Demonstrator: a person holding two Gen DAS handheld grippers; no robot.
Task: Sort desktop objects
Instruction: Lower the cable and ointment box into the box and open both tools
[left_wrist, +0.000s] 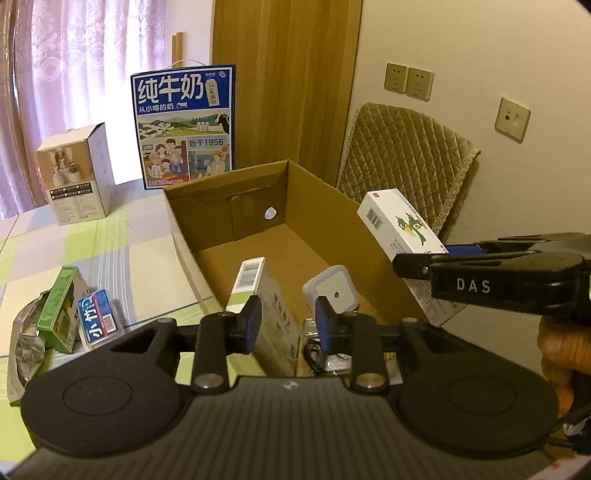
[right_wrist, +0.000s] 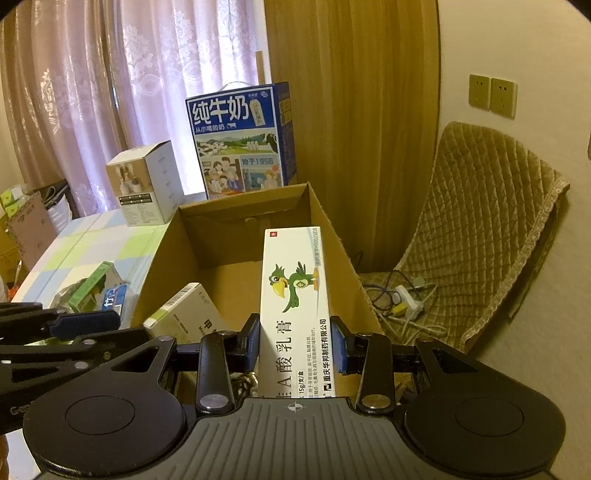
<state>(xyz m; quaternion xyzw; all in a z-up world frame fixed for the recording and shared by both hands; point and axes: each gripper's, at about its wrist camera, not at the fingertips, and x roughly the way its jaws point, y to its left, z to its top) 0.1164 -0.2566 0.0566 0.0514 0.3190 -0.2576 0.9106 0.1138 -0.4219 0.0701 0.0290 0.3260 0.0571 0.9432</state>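
White ointment box lengthwise along right gripper

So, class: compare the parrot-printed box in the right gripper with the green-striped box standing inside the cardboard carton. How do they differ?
The parrot box is clamped in the right gripper, held above the carton; the green-striped box rests inside it, ungripped. The parrot box shows a green bird; the green-striped box shows only text and a barcode. Both are white, slim packets.

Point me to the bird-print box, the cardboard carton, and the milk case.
bird-print box (right_wrist: 295, 295), right wrist view, on the printed front face above the claw.
cardboard carton (left_wrist: 317, 192), left wrist view, on the right inner wall.
milk case (left_wrist: 184, 125), left wrist view, on the illustrated front panel.
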